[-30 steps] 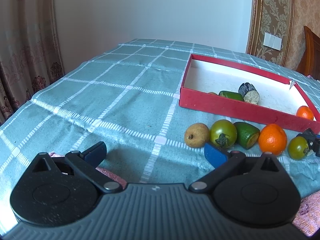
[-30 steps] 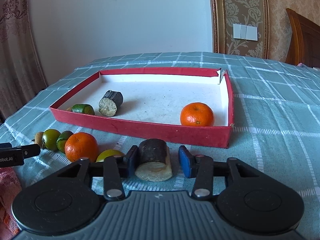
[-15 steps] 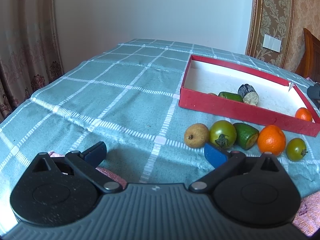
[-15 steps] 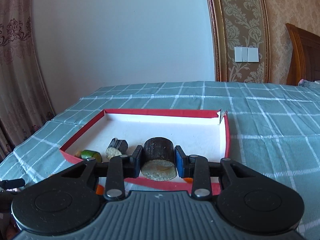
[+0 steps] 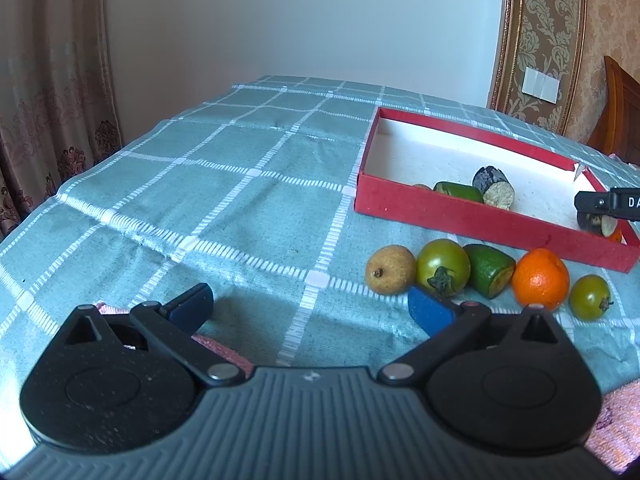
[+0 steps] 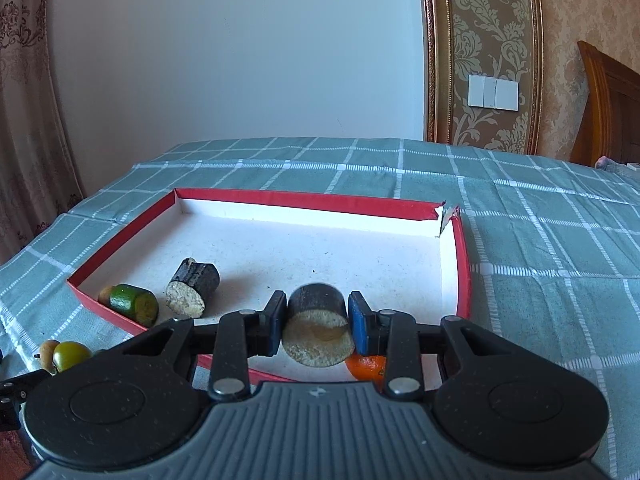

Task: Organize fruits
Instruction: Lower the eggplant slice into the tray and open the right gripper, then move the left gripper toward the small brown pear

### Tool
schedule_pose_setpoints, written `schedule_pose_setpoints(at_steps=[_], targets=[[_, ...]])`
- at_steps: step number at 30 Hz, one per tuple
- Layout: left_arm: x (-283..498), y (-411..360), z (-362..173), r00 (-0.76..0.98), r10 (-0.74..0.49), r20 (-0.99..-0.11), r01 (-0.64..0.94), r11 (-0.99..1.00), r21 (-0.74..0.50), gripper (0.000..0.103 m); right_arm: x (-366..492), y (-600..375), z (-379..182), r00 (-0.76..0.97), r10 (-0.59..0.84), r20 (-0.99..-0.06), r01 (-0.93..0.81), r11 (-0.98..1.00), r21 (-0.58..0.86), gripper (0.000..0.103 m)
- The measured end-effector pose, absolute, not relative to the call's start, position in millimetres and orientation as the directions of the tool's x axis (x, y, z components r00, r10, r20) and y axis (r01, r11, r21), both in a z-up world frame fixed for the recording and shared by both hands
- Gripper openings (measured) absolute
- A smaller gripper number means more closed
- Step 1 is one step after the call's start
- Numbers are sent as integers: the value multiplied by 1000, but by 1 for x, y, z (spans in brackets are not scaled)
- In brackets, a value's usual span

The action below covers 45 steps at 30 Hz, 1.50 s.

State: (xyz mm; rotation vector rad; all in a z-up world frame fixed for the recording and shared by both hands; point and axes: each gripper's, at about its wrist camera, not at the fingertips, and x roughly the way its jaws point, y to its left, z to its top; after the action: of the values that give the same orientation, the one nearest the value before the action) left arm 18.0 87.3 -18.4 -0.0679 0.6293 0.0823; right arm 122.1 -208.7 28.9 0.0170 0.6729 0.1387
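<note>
Left gripper (image 5: 308,304): hanging wide apart over the cloth (image 5: 224,208), gripping nothing.
Loose fruit: pear (image 5: 390,269), tomato (image 5: 443,267), green piece (image 5: 490,275), orange (image 5: 540,279) and small tomato (image 5: 590,297) are sitting in a row before the box (image 5: 460,214).
Right gripper (image 6: 317,326): clamping a dark stub (image 6: 318,330) above the box's near wall.
Box: holding another stub (image 6: 194,286) and a green chunk (image 6: 134,304).

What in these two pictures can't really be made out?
- Orange in the red box: right view, mostly behind the right gripper and the dark chunk it holds.
- Small brown fruit: left view, hidden by the box wall.
- Lettering: left view, cut off by the edge.
</note>
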Motion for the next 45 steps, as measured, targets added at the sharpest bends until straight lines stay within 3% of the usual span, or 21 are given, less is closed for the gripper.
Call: schedule_pose_setpoints(at_steps=[3,9,13,14,20,28,45], targets=[[18,87,-18,805,57,-590,-98,994,-38,103,120,-209,30,776,139,-616,-130,990,59,38],[18,87,-19,806,59,-589,-101,994,-38,103,95,-226,48,819,137,-558,-104,990,90,39],[16,88,-18,812,59,-580,-104,994,-45,103,61,-256,50,836,148,-528,-59,982,181,59],[15,89,-18,816,57,-575,-104,993,-49,103,51,-266,47,838,149,-525,-40,976,213,60],[6,87,-15,845,73,-530,-112,993,-41,103,22,-301,22,833,160,-529,46,934,356,60],[-22,61,-1,918,133,-372,-104,990,98,103,18,-315,6,815,184,-550,92,895,436,62],[-23,49,26,925,134,-355,-97,988,120,103,18,-315,6,814,187,-550,94,892,442,62]])
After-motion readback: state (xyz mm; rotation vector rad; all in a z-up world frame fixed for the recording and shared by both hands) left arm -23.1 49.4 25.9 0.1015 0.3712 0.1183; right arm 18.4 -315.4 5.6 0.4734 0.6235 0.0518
